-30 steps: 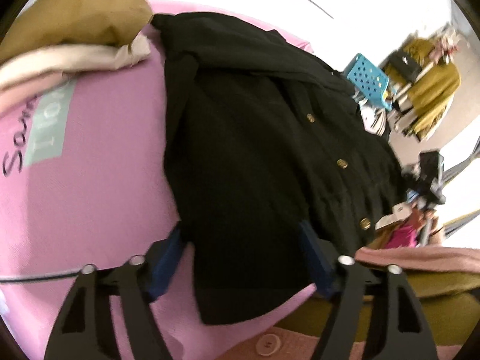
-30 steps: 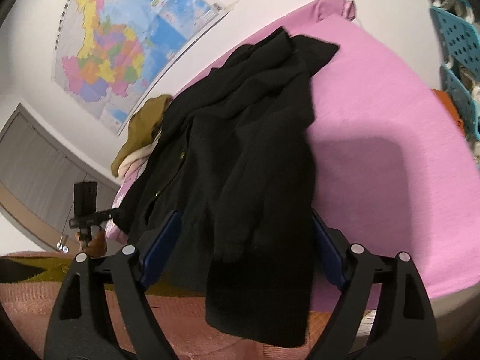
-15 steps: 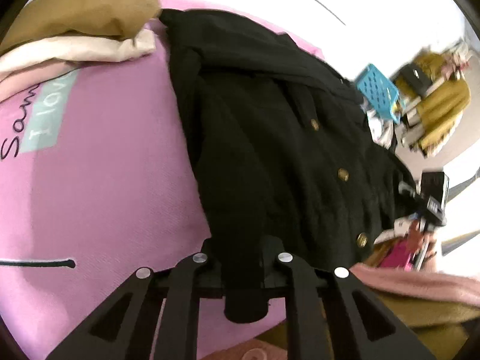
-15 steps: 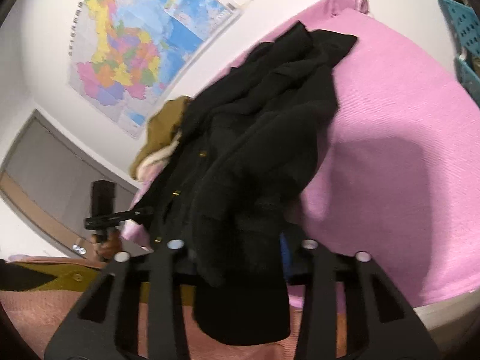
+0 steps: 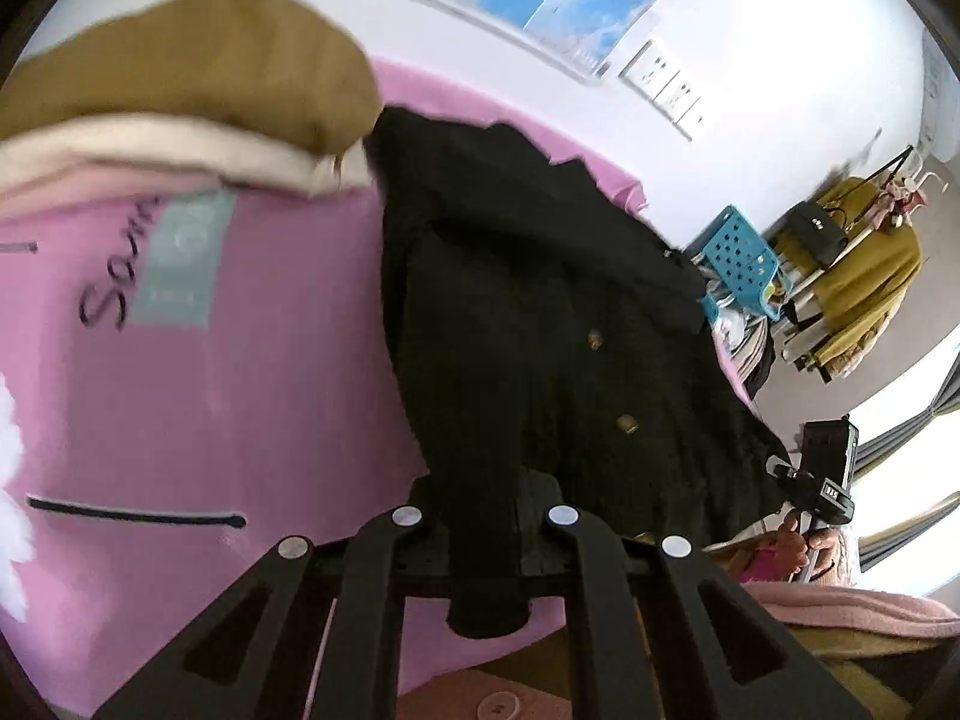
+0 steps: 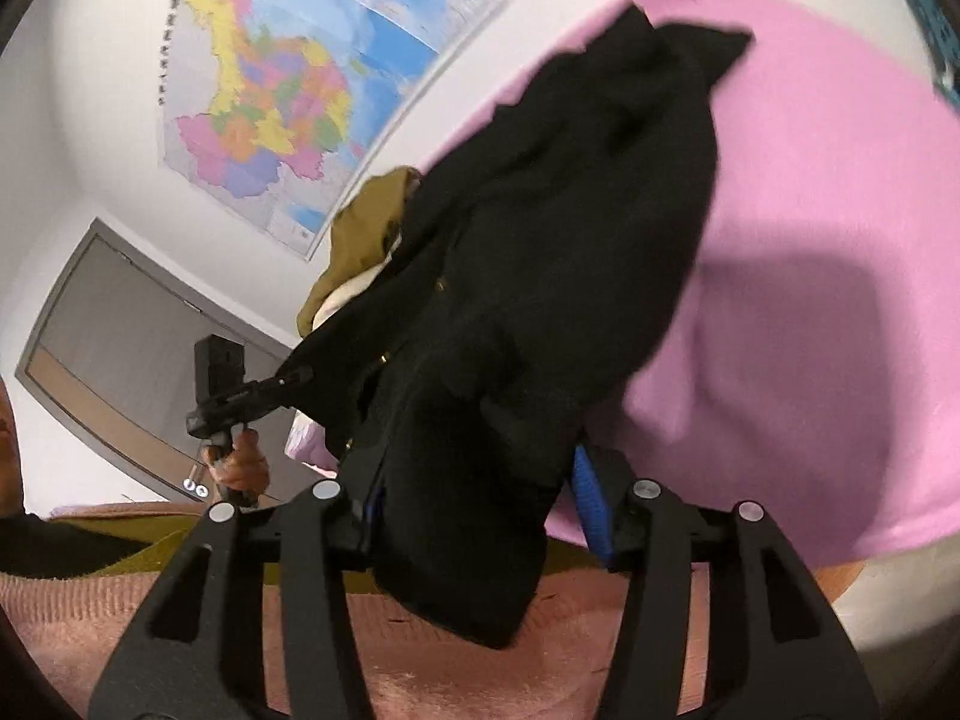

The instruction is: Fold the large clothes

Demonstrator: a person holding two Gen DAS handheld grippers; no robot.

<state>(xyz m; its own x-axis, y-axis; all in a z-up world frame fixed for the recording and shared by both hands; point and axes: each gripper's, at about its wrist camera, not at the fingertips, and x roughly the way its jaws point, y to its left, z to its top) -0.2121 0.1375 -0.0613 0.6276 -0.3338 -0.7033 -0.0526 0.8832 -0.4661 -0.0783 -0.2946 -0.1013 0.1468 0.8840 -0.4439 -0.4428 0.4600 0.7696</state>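
Observation:
A large black coat [image 5: 540,330] with gold buttons lies spread across the pink bed cover [image 5: 198,420]. My left gripper [image 5: 483,501] is shut on the coat's near hem, and a fold of black cloth hangs down between its arms. In the right wrist view the coat [image 6: 570,240] bunches up thickly. My right gripper [image 6: 477,504] has this bunch between its blue pads [image 6: 591,507]. Its jaws are opening, and the right pad's face shows bare beside the cloth. A hand [image 6: 237,462] holds the left gripper's handle at the coat's far corner.
A stack of tan and cream clothes [image 5: 180,102] sits at the head of the bed. A blue perforated basket [image 5: 741,258] and a rack with a mustard garment [image 5: 864,276] stand beyond the bed. A map [image 6: 270,90] hangs on the wall. A pink knit garment [image 6: 420,654] lies below the grippers.
My left jaws closed on the coat's hem and lifted it a little. My right jaws closed around the bunched coat, then spread wider again.

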